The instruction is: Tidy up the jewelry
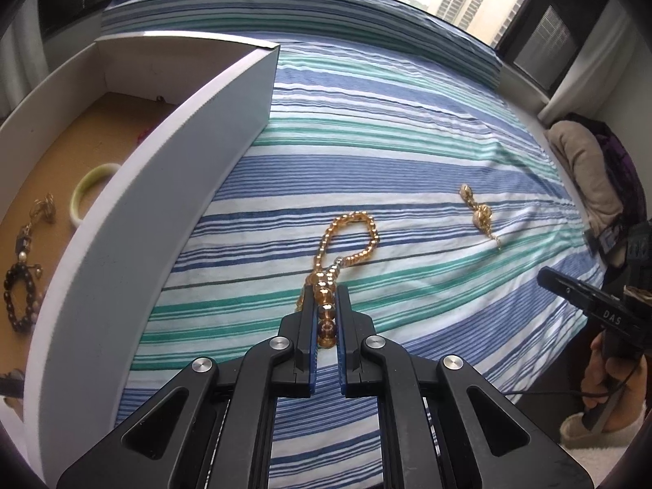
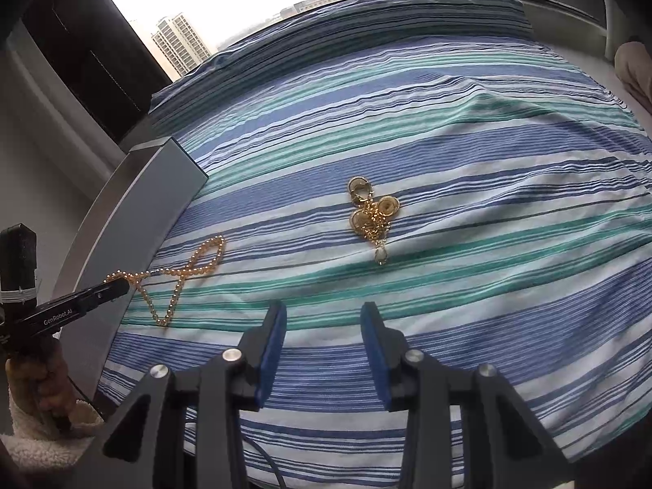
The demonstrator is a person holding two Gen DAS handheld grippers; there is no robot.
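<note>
Amber bead necklace point(image 1: 326, 318) between left fingers point(image 1: 306, 326)

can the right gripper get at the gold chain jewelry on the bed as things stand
Probably yes. The right gripper is open, and the gold chain jewelry lies alone on the striped bedspread ahead of it, nothing between. The left gripper is off to the side, shut on the amber bead necklace.

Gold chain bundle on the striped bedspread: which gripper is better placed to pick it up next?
Right. The right gripper is open and faces the gold chain bundle, while the left gripper is shut on the amber bead necklace.
</note>
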